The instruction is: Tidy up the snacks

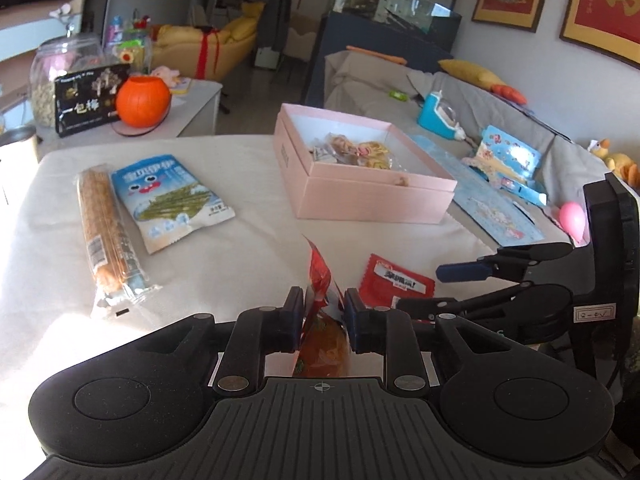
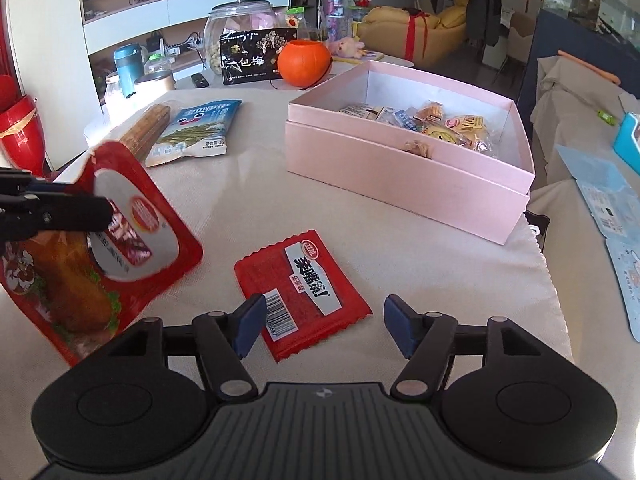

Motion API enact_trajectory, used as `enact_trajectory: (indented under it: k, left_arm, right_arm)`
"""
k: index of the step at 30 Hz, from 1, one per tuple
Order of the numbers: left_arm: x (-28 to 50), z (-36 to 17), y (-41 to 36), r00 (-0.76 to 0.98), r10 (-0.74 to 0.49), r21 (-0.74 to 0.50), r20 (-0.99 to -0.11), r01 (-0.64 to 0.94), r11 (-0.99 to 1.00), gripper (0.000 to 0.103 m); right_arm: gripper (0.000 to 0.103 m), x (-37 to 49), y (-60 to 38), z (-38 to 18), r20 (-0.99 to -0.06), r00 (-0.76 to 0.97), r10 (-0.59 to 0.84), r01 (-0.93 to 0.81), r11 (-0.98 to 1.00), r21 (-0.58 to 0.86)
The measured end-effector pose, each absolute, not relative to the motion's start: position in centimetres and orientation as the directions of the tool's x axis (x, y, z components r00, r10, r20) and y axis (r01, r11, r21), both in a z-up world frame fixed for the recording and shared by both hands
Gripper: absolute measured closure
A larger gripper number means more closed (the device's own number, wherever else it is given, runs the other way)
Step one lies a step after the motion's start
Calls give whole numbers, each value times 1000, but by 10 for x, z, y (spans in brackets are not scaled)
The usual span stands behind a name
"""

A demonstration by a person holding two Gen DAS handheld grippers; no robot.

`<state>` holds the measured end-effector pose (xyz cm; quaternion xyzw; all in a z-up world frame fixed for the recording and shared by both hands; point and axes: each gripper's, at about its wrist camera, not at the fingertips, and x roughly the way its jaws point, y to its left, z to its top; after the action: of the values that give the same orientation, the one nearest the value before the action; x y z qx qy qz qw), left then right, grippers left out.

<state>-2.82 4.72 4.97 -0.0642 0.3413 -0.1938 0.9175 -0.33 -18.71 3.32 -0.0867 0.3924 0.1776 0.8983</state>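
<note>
Left wrist: left gripper point(image 1: 322, 312) clamped on big red pouch point(image 1: 320, 300), lifted off table point(image 1: 248, 184). We carry it to pink box point(image 1: 400, 200) at far right corner, clear near wall, drop flat.

Right wrist: right gripper point(image 2: 324, 326) jaws apart, nothing held, small red packet point(image 2: 302, 298) flat near front edge between them. We lower, pinch packet edge, avoid cloth.
</note>
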Motion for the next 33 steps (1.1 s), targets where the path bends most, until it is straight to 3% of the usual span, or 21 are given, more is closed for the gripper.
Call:
enact_trajectory:
  k: [9, 17, 18, 21, 24, 33]
  left_arm:
    - [-21, 38, 50, 617, -390, -240, -684, 315, 918, 69]
    - [-26, 32, 61, 627, -427, -331, -651, 272, 904, 71]
    - [-29, 35, 60, 636, -433, -330, -639, 282, 901, 73]
    - [-38, 48, 57, 653, -462, -333, -601, 320, 887, 75]
    - [-47, 66, 53, 686, -461, -297, -563, 352, 888, 77]
    - [-67, 129, 42, 753, -495, -242, -433, 432, 869, 77]
  right_arm:
    - [24, 9, -178, 24, -745, 601, 290, -426, 904, 8]
    - [18, 17, -176, 20, -727, 620, 296, -421, 907, 11]
    - [19, 17, -176, 20, -729, 618, 295, -422, 906, 10]
    - [45, 11, -170, 27, -740, 594, 315, -469, 883, -1]
    - [51, 2, -168, 38, -745, 589, 312, -488, 873, -20]
    - [52, -23, -198, 97, -657, 686, 314, -449, 892, -42]
